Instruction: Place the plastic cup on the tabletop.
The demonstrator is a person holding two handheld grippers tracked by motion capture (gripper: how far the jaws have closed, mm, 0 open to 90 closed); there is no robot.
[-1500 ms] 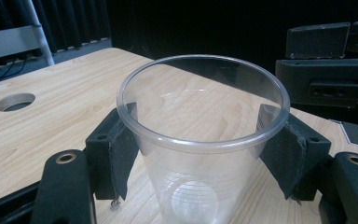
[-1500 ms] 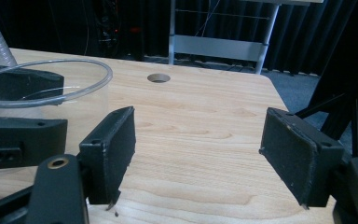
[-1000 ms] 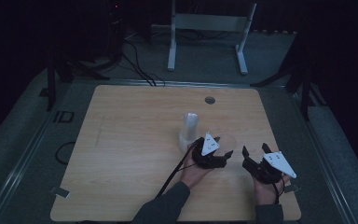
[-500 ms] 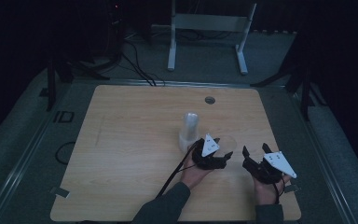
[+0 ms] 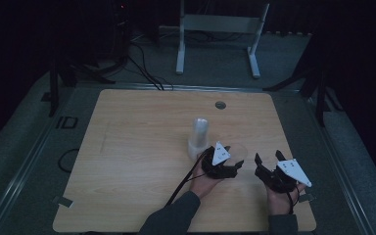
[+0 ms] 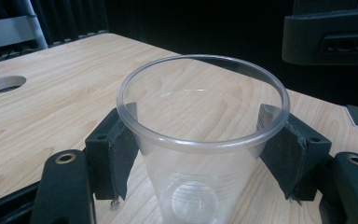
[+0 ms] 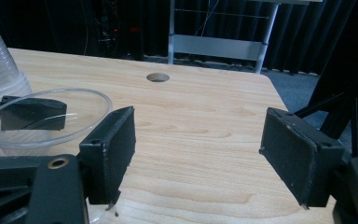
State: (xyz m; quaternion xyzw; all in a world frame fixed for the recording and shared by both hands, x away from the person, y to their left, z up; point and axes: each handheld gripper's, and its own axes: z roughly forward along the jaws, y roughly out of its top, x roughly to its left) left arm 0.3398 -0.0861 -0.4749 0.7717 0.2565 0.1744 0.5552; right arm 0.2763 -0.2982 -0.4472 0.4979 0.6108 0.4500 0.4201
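Fingers (image 6: 112,154) of the left gripper (image 5: 220,166) pinch the upright cup (image 6: 200,140) on the counter (image 5: 142,147), while the right gripper (image 5: 270,172), just beside it, stands spread and empty.

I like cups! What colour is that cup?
The cup is clear, see-through plastic, best seen in the left gripper view.

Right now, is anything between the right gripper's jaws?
No, the right gripper stands wide open with just bare table showing between its jaws.
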